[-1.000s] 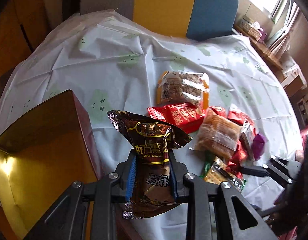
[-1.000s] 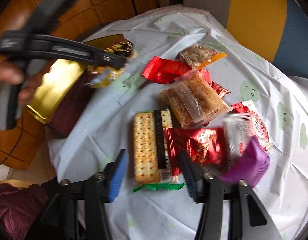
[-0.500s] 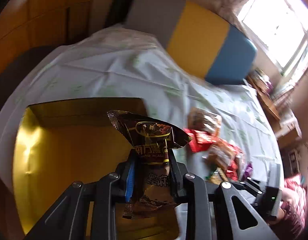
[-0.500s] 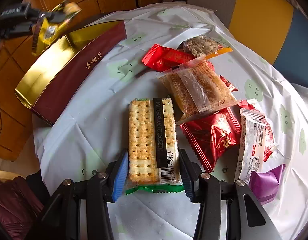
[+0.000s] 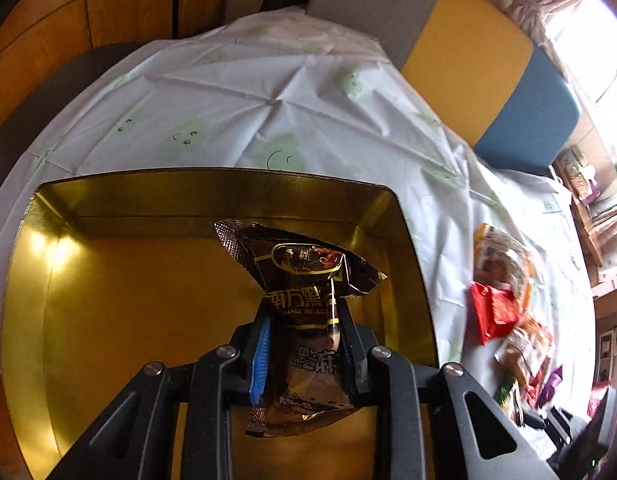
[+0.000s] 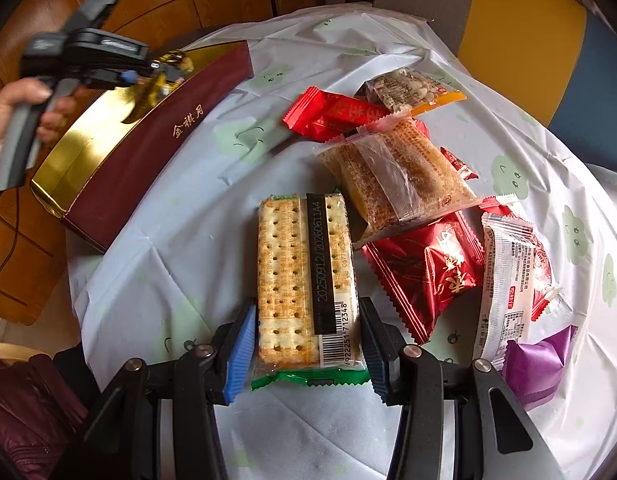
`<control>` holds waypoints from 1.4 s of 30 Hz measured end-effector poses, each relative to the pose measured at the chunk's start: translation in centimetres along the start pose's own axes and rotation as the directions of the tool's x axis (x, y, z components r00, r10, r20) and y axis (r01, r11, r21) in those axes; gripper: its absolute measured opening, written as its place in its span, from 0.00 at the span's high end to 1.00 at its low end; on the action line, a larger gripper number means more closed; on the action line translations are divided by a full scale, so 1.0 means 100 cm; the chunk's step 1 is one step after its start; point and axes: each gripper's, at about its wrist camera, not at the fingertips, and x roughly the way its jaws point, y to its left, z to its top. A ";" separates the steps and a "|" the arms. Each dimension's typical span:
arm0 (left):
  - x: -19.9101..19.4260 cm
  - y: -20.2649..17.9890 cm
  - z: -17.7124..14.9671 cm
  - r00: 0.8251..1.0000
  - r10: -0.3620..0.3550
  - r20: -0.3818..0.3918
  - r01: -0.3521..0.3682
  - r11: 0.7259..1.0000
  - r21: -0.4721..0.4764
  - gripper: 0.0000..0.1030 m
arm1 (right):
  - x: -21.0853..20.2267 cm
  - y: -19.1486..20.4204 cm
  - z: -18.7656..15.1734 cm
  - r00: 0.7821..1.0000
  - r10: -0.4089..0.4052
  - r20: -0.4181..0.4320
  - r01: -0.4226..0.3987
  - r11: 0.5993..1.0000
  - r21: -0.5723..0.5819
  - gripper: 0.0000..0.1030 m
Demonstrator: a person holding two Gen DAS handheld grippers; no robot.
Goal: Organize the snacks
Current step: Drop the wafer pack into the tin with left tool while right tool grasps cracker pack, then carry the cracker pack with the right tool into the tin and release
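My left gripper is shut on a dark brown snack packet and holds it above the inside of a gold-lined box. In the right wrist view the box has maroon sides and sits at the table's left edge, with the left gripper over it. My right gripper is open, its fingers on either side of the near end of a cracker pack lying on the tablecloth.
A pile of snacks lies on the white tablecloth: a red packet, a nut bar, a clear cake pack, a dark red packet, a white packet, a purple one. A chair stands behind the table.
My left gripper has carried the brown packet from beside the box to over its inside. My right gripper has moved forward until its fingers flank the cracker pack.
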 end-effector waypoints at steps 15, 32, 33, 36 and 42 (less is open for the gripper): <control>-0.050 0.009 -0.011 0.992 0.036 0.123 -0.035 0.999 -0.009 0.62 | 0.000 0.001 -0.001 1.000 -0.007 0.005 0.007 1.000 0.002 0.51; -0.110 -0.013 -0.134 0.955 0.065 0.288 -0.116 0.980 0.164 0.62 | 0.003 0.006 0.009 0.996 -0.086 -0.017 0.087 0.994 0.061 0.52; -0.109 -0.015 -0.137 0.955 0.066 0.288 -0.118 0.979 0.166 0.62 | 0.003 0.008 0.008 0.995 -0.099 -0.008 0.099 0.993 0.059 0.52; -0.106 -0.017 -0.145 0.955 0.070 0.288 -0.121 0.979 0.164 0.62 | 0.004 0.011 0.003 0.992 -0.122 0.023 0.120 0.991 0.056 0.52; -0.108 -0.013 -0.155 0.955 0.069 0.288 -0.114 0.983 0.142 0.62 | 0.004 0.007 -0.005 0.993 -0.091 0.080 0.084 0.993 0.086 0.50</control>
